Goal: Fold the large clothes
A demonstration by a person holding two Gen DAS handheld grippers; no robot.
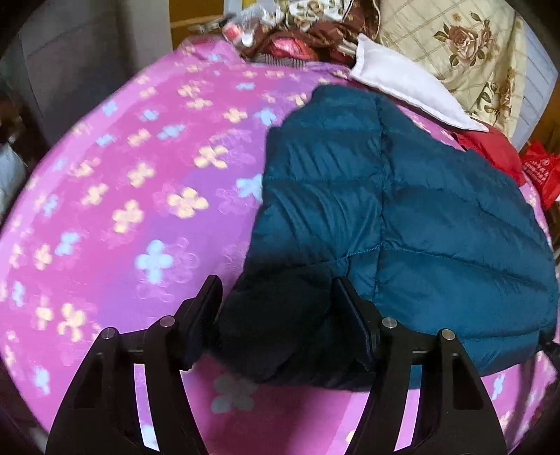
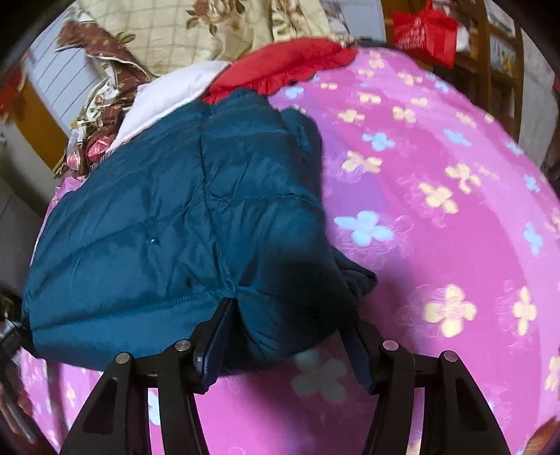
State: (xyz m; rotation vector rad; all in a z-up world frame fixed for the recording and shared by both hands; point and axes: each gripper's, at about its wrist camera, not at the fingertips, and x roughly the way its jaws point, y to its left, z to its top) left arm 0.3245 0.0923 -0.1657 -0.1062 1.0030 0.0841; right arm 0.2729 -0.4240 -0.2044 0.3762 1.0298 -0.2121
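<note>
Your left gripper (image 1: 278, 315) stands over the near corner of the teal quilted jacket (image 1: 402, 210), and a dark, bunched part of the garment fills the gap between its black fingers (image 1: 206, 315). Both pads appear to touch that bundle, yet the blur prevents you from confirming whether they press on it or merely straddle it; record the grip as undetermined.

Your right gripper (image 2: 290, 332) sits at the opposite near corner of the same jacket (image 2: 175, 210). Its left finger (image 2: 217, 336) lies against the fabric at a seam, while the other finger stands beside the jacket's edge with pink cloth visible around it. Whether this pair clamps the cloth cannot be told either.

Location of the garment: it lies folded on the pink flowered bedspread (image 1: 140, 175), its near edge toward you, its far end touching a white cushion (image 1: 402, 80) and a red garment (image 2: 280, 66).

Containers: only one is evident, a red carrier bag (image 2: 423, 31) beyond the bed's far side; its contents are not visible. Further back, a floral quilt (image 1: 472, 52) and mixed brown patterned fabrics (image 1: 315, 21) are heaped at the head of the bed.
</note>
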